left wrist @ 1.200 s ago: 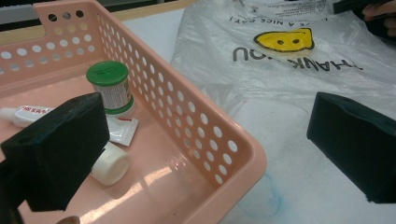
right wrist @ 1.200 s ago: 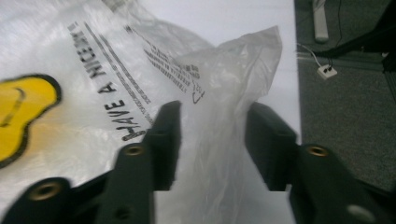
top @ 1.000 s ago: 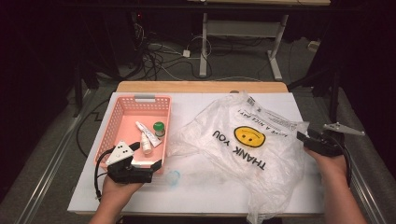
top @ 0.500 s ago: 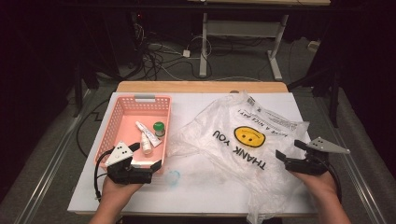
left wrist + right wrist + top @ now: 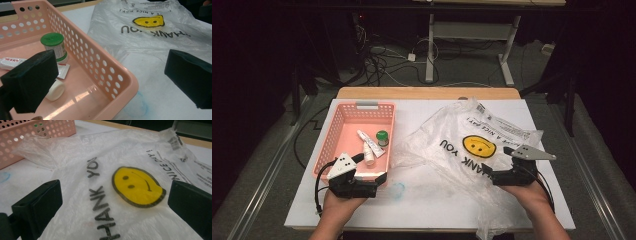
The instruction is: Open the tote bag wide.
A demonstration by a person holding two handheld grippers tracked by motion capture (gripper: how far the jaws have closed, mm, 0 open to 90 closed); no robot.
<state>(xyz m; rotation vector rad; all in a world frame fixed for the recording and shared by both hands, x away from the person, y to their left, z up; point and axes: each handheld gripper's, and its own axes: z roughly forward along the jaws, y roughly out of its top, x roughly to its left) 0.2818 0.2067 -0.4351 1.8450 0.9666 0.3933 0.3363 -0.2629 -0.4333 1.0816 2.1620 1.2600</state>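
Observation:
A pink perforated basket (image 5: 326,147) stands at the table's left and holds a green-capped bottle (image 5: 382,137) and two white tubes (image 5: 371,144). My left gripper (image 5: 371,170) is open at the basket's near right corner. In the left gripper view (image 5: 107,82) one jaw hangs inside the basket (image 5: 125,80) near the bottle (image 5: 53,46), the other over the table. A clear plastic bag (image 5: 462,127) with a yellow smiley (image 5: 137,186) lies spread at the right. My right gripper (image 5: 503,167) hovers low over the bag's near part; its jaws have just been opening and stand open (image 5: 112,205) with nothing between them.
The white table top (image 5: 427,200) ends in a wooden strip (image 5: 427,93) at the far edge. A faint blue mark (image 5: 397,190) is on the table near the basket. Beyond the table are cables and desk legs on a dark floor.
My right gripper has moved from the table's right edge leftward and nearer, over the bag, and its jaws have opened wider. The left hand has stayed put.

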